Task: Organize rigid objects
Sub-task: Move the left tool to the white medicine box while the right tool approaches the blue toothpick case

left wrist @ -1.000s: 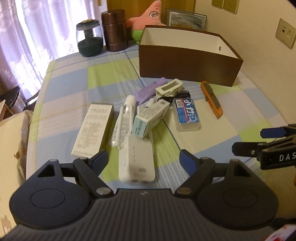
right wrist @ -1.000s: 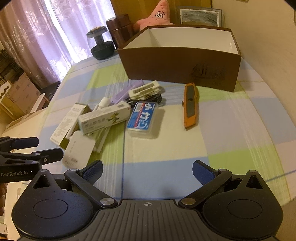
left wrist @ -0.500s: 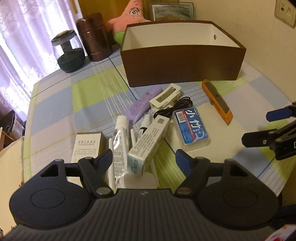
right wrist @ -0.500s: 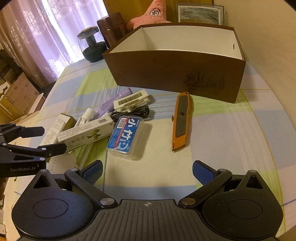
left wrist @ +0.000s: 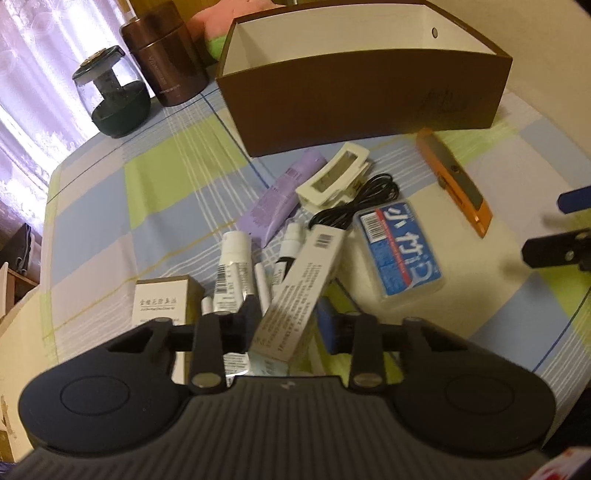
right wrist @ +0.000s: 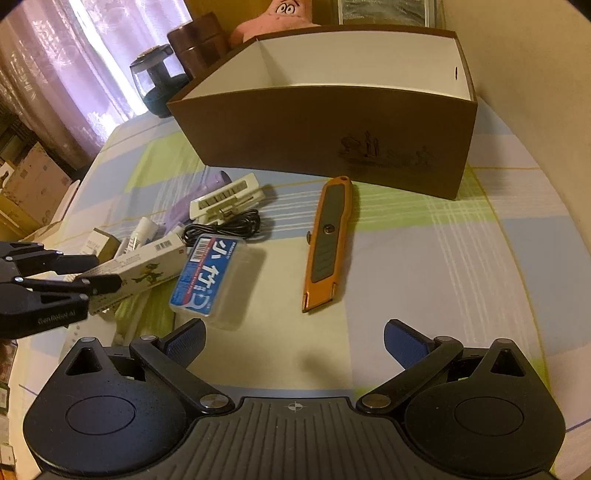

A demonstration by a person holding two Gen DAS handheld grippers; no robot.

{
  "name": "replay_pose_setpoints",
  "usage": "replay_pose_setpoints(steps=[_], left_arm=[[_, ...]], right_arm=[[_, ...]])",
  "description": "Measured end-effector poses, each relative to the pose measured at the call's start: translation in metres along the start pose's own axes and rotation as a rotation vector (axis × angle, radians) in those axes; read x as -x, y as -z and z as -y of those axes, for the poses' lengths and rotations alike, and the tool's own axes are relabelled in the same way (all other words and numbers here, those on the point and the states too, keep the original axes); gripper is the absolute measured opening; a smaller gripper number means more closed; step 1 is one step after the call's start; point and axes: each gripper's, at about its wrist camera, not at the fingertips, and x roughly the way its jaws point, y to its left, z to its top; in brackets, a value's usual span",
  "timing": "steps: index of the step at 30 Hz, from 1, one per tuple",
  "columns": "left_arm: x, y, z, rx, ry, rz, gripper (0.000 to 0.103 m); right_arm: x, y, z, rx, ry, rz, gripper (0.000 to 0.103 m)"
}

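The left gripper is closing its jaws on a long white carton printed with a barcode; the carton stands tilted between the pads, and they appear to press its sides, its near end raised off the pile. Just beside it, on the checked tablecloth, lie a small beige box and a white tube, with a lilac tube a little farther off. The right gripper hovers with its jaws wide apart and nothing between them, above a bare patch of cloth. Just beyond its left pad lies a clear plastic case with a blue label, touching the carton's far end. To the right of the case, apart from it, an orange utility knife lies pointing away towards the box. Farther left sit a coiled black cable and a cream clip-shaped device. Beyond everything stands an open brown storage box with a white inside. Behind it are a brown canister, a glass jar and a pink plush star.
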Motion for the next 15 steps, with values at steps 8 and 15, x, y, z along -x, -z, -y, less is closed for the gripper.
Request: replay_pose_setpoints(steps=[8,15], left_arm=[[-0.001,0.002,0.027,0.144,0.038,-0.037,0.013],[0.003,0.015,0.023,0.214,0.009,-0.043,0.03]], right_arm=[[-0.007,-0.004,0.009,0.027,-0.032,-0.029,0.101],[-0.015,-0.005,0.014,0.06,-0.051,-0.052,0.101]])
